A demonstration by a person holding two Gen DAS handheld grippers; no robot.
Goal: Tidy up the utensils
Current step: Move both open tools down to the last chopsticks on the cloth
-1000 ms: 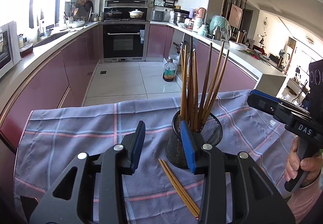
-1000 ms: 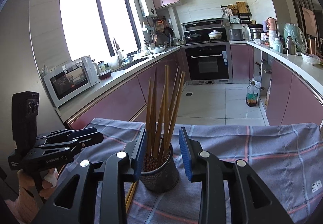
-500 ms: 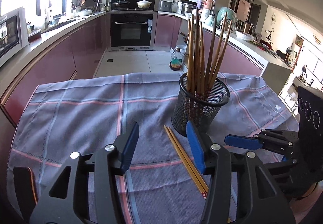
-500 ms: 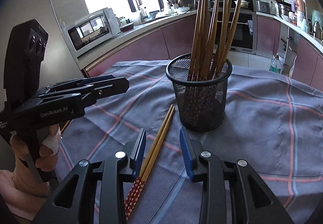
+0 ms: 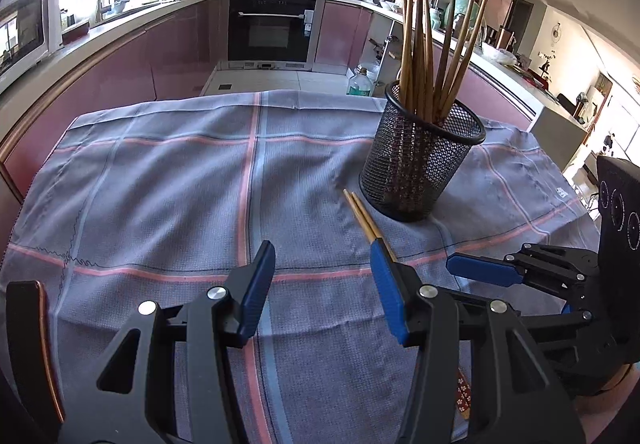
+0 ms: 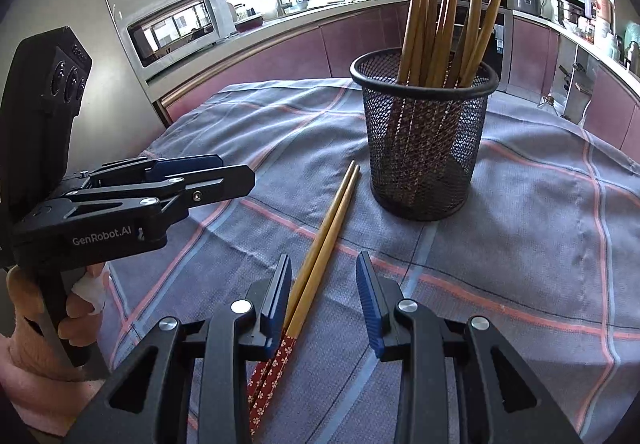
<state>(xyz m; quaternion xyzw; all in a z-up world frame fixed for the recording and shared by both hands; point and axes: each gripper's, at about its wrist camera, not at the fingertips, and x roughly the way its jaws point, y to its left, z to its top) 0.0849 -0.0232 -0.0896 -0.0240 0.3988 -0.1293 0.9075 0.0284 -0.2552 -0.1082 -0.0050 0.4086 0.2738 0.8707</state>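
Observation:
A black mesh cup (image 5: 420, 163) (image 6: 424, 139) stands on the cloth, holding several wooden chopsticks upright. A pair of chopsticks (image 6: 320, 244) (image 5: 362, 217) with red patterned ends lies flat on the cloth beside the cup. My right gripper (image 6: 324, 280) is open, low over the cloth, with the pair lying between its fingers close to the left finger. My left gripper (image 5: 322, 284) is open and empty, its right finger over the pair's middle. Each gripper shows in the other's view: the right one (image 5: 484, 270), the left one (image 6: 224, 173).
A blue-grey checked cloth (image 5: 180, 183) (image 6: 540, 228) covers the table. Beyond its far edge are the kitchen floor, purple cabinets, an oven (image 5: 276, 27) and a microwave (image 6: 176, 27) on the counter.
Both grippers have pulled back from the mesh cup and come down toward the cloth. The right gripper now straddles the lying chopstick pair. Both stay open.

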